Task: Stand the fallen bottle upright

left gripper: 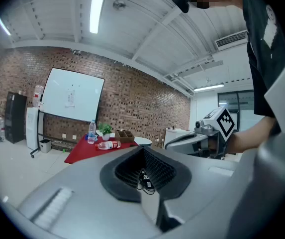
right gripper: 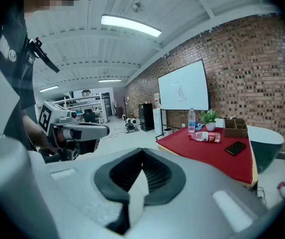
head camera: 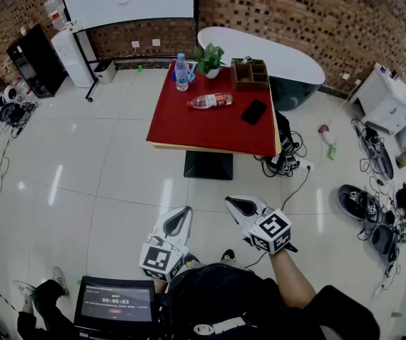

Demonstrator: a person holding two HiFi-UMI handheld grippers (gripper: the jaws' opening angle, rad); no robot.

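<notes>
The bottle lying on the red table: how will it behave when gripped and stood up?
The fallen bottle lies on its round side on the flat table, so a nudge would probably roll it. It looks like thin clear plastic, so it would likely flex under a hard squeeze.

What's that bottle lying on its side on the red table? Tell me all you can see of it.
The fallen bottle is a small clear plastic one with a red label round the half away from its neck. It lies flat on its side on the red table, neck pointing left in the head view, touching only the tabletop. An upright bottle stands behind it, and a black phone lies apart to its right. How full it is cannot be told.
</notes>
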